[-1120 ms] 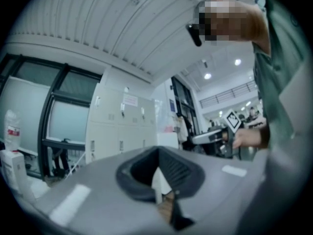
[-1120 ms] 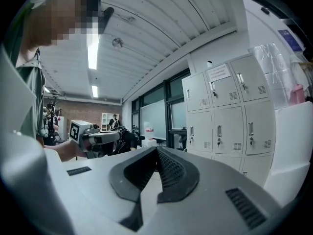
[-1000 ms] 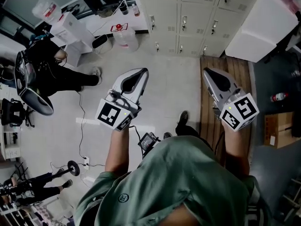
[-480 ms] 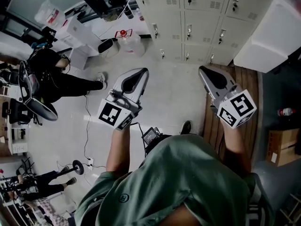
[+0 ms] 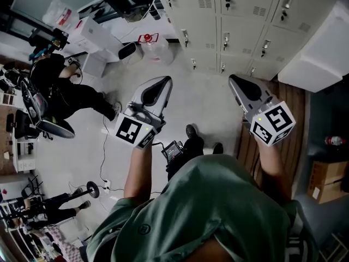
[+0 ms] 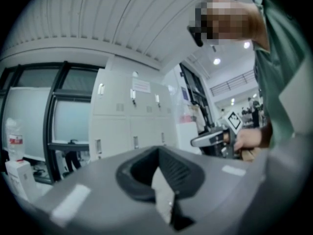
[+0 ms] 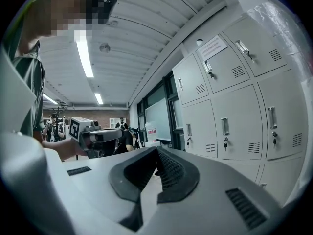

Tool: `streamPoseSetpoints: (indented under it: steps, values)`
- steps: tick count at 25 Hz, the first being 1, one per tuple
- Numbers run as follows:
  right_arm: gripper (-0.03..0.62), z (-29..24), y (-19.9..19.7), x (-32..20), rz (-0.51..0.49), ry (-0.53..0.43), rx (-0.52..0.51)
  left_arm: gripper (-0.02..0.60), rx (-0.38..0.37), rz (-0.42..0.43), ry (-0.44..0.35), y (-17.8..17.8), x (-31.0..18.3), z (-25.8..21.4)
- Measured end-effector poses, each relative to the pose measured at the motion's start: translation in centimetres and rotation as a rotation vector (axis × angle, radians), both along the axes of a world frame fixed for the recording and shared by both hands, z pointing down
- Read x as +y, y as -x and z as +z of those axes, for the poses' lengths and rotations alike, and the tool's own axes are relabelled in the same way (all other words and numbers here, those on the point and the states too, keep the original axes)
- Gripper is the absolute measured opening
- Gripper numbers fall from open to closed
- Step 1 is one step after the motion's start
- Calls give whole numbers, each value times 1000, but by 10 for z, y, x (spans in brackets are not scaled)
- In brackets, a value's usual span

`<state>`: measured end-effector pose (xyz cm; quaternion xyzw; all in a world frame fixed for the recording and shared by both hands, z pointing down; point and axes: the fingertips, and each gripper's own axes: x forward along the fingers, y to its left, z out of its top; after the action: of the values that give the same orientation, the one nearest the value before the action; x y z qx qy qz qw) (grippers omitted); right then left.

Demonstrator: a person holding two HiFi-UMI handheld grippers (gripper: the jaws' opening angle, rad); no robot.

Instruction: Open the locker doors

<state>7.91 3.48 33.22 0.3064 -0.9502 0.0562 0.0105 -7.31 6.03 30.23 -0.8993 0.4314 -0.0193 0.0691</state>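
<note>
Head view — lockers (image 5: pixel 240 21) stand ahead, doors all shut, well apart from us. Jaws of left gripper (image 5: pixel 165 82) and right gripper (image 5: pixel 234 82) sit together, empty. We judge this the approach; next we must close in and part jaws at a handle (image 5: pixel 226 38).

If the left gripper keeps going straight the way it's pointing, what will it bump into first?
Most likely the lockers: the left gripper points at them with nothing in between, though depth is hard to judge.
</note>
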Motion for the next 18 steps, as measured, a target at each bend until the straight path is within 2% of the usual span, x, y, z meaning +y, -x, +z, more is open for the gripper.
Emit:
streamPoseSetpoints:
  steps: [8, 18]
  values:
    - [5, 11, 24, -53, 39, 21, 24, 0, 11, 45, 36, 20, -64, 14]
    - [5, 9, 92, -122, 64, 10, 45, 0, 64, 81, 23, 78, -141, 11]
